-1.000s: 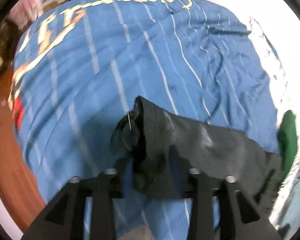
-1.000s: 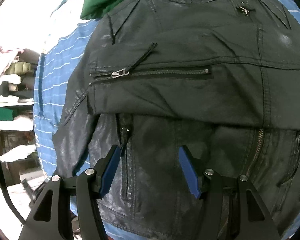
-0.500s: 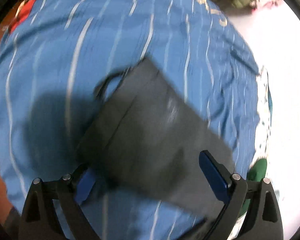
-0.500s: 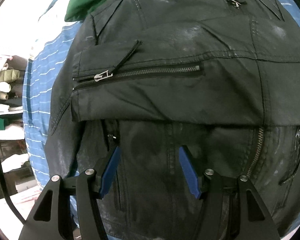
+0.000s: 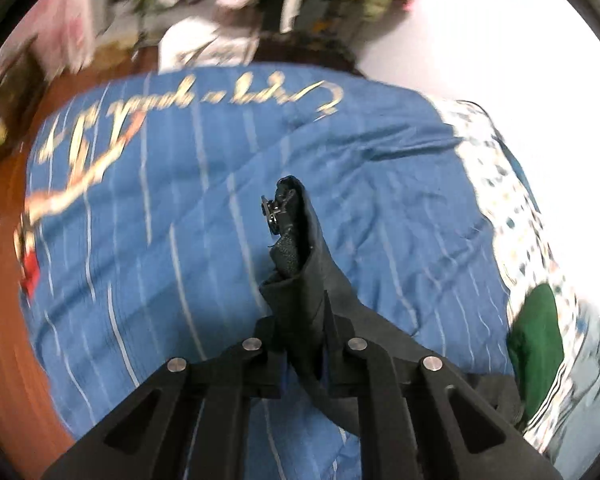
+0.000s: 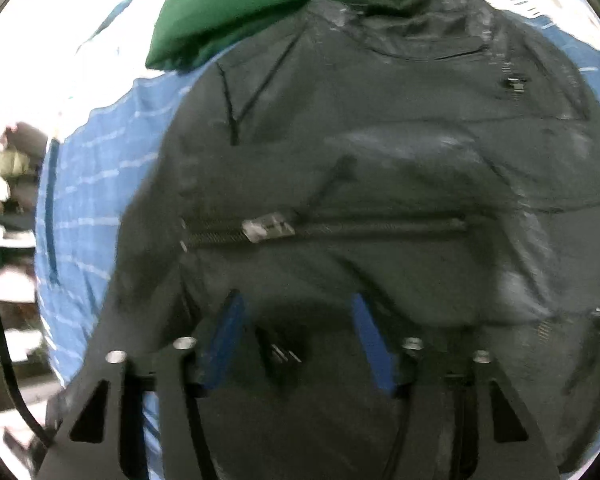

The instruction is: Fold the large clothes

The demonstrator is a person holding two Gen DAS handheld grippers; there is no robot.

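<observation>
A black leather jacket [image 6: 380, 168] lies spread on a blue striped bedspread [image 6: 84, 184], one sleeve folded across its chest with a zipper [image 6: 268, 230] showing. My left gripper [image 5: 300, 320] is shut on the other sleeve's cuff end [image 5: 300, 248] and holds it up above the bedspread [image 5: 160, 220]. My right gripper [image 6: 296, 332] is open just above the jacket's lower front, its blue pads [image 6: 226, 332] apart and holding nothing.
A green garment [image 6: 260, 12] with white stripes lies beyond the jacket's collar; it also shows in the left wrist view [image 5: 536, 344]. A patterned white sheet [image 5: 500, 184] borders the bedspread. Brown floor [image 5: 8, 300] and cluttered shelves [image 6: 4, 200] lie past the bed edge.
My left gripper opened, then shut on the sleeve cuff and lifted it. My right gripper moved closer over the jacket and stayed open.
</observation>
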